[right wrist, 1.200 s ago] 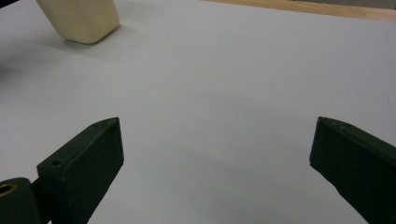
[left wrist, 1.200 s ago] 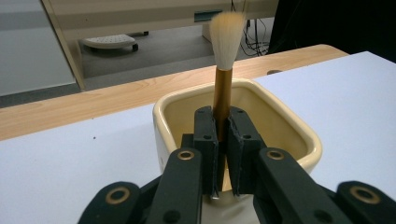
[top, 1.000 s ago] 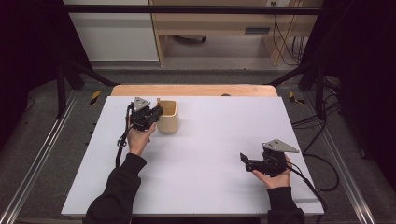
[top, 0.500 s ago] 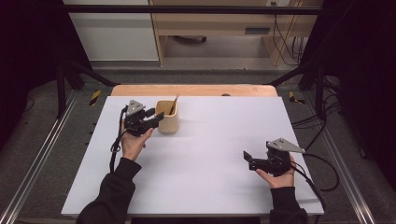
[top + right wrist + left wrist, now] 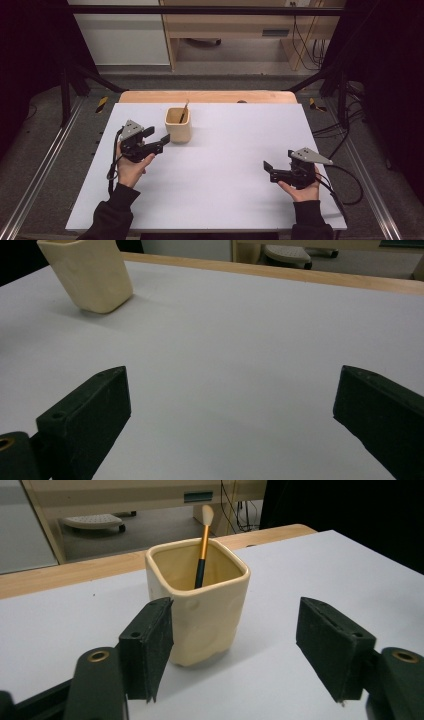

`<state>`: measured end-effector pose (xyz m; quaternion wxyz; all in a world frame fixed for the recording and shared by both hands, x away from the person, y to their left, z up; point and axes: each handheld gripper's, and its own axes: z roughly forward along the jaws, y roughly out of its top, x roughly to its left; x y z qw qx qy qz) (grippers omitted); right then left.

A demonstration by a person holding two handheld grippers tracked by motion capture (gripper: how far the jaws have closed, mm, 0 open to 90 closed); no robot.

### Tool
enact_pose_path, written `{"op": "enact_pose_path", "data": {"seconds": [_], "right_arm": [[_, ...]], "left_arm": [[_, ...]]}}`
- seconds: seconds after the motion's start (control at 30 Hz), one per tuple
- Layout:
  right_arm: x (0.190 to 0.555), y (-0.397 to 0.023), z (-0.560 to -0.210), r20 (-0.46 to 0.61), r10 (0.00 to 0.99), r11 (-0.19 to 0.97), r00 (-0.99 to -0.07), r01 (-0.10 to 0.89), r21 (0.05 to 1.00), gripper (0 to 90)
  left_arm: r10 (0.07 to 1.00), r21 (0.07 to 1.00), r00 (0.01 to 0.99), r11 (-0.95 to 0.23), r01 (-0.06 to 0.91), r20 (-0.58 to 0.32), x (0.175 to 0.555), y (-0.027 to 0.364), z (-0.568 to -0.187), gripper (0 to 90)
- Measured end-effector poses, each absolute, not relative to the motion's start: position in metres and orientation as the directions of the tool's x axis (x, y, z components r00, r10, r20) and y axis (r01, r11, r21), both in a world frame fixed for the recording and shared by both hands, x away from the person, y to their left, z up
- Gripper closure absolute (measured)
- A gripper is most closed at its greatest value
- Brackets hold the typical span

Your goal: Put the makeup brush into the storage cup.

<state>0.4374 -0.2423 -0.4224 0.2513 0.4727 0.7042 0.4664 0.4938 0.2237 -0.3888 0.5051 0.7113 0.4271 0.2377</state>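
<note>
Cream cup (image 5: 178,125) with brush (image 5: 203,545) upright on white surface (image 5: 225,170). Left claw (image 5: 156,139) wide open, empty, near cup. Right claw (image 5: 268,171) wide open, empty, well apart.

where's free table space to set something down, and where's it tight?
Free: the white table top between the left hand-held gripper and right hand-held gripper, and the far right stretch beyond the cream square ceramic cup. Tight: only around that cup, holding a gold-handled brush, with the left hand-held gripper open just short of it.
</note>
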Motion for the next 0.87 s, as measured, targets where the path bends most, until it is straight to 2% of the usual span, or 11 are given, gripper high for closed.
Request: {"op": "enact_pose_path", "data": {"seconds": [0.33,0.47,0.87], "right_arm": [[0.437,-0.243,-0.423,0.073,0.893,0.139,-0.444,0.426,0.894,2.3],[0.437,-0.243,-0.423,0.074,0.892,0.14,-0.445,0.43,0.892,2.3],[0.436,-0.248,-0.425,0.083,0.894,0.134,-0.441,0.44,0.888,2.4]], "left_arm": [[0.858,0.91,0.505,-0.127,0.394,-0.099,0.464,0.241,-0.407,17.1],[0.861,0.904,0.502,-0.151,0.399,-0.078,0.455,0.241,-0.419,14.8],[0.866,0.888,0.493,-0.157,0.432,-0.087,0.445,0.258,-0.439,10.8]]}}
